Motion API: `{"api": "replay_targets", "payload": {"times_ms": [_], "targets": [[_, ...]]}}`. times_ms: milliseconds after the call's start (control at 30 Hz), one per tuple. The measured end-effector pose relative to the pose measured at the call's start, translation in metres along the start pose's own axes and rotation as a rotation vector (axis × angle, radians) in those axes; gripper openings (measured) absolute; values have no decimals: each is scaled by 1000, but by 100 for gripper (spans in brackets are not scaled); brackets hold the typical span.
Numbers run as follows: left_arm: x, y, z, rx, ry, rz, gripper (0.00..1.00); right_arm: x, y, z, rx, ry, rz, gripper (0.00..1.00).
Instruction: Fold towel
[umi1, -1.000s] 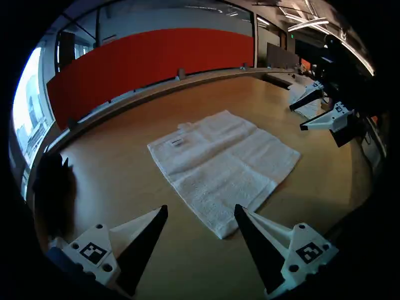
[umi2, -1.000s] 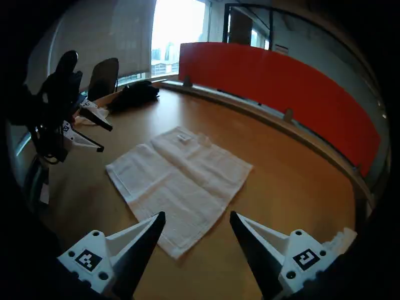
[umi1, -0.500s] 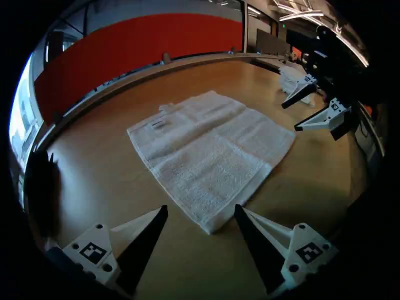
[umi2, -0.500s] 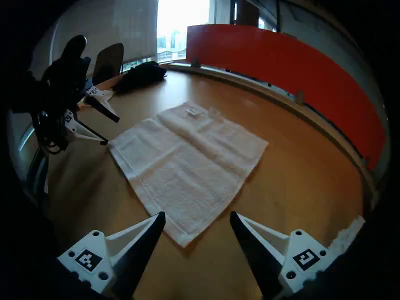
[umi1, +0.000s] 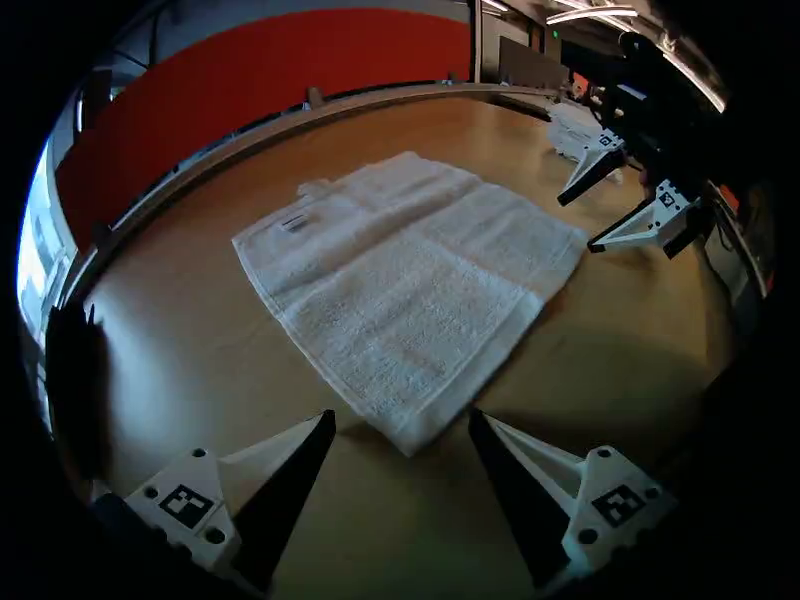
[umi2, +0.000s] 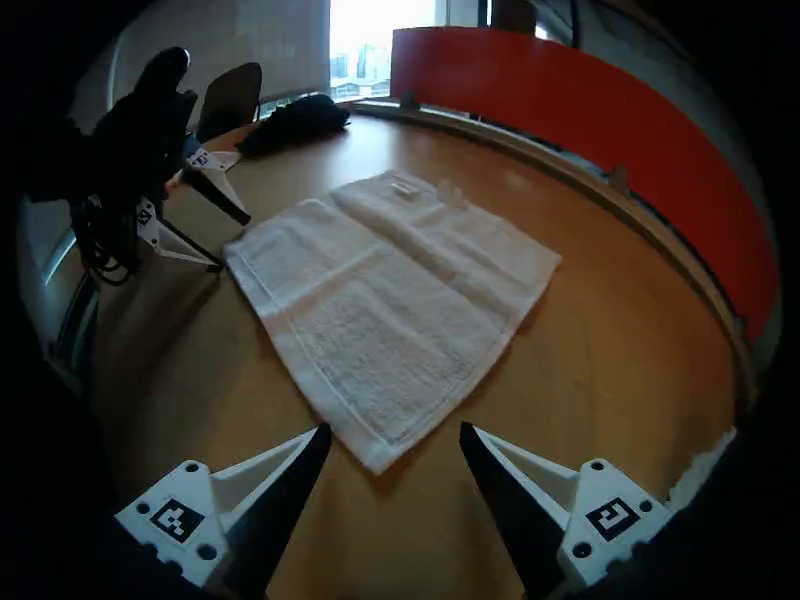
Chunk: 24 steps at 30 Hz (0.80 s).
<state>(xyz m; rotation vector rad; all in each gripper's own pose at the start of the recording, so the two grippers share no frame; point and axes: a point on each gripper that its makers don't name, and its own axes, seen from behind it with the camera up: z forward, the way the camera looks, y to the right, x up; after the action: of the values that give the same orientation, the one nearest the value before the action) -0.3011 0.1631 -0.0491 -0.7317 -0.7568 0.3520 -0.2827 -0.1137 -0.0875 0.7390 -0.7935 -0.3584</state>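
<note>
A white towel (umi1: 410, 280) lies flat on the wooden table (umi1: 180, 330), with a small label near its far edge. My left gripper (umi1: 400, 415) is open, low over the table, and the towel's near corner reaches into the gap between its fingers, untouched. Across the towel, the right gripper (umi1: 577, 225) hovers open beside the towel's right corner. In the right gripper view the towel (umi2: 390, 290) spreads ahead, one corner lying between the open fingers of my right gripper (umi2: 395, 428). The left gripper (umi2: 233, 244) stands open at the towel's left corner.
A red partition (umi1: 270, 90) runs along the table's far edge (umi2: 600, 120). A dark bag (umi2: 300, 115) and a chair (umi2: 230, 95) sit at the far left. Another white cloth (umi1: 575, 125) lies far off on the table (umi2: 620, 330).
Both grippers have moved forward and lower toward the towel, so a towel corner now lies between each pair of open fingers. The towel itself has not moved.
</note>
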Motion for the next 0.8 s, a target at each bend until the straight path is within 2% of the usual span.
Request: {"api": "replay_targets", "payload": {"times_ms": [433, 633, 800], "targets": [[-1, 2, 3, -20, -4, -18, 99, -9, -4, 4, 48, -27, -30, 90], [-1, 1, 3, -19, -11, -21, 96, -10, -5, 3, 56, -26, -18, 79], [-1, 3, 3, -23, -20, -19, 89, -10, -6, 2, 60, -25, -19, 63]]}}
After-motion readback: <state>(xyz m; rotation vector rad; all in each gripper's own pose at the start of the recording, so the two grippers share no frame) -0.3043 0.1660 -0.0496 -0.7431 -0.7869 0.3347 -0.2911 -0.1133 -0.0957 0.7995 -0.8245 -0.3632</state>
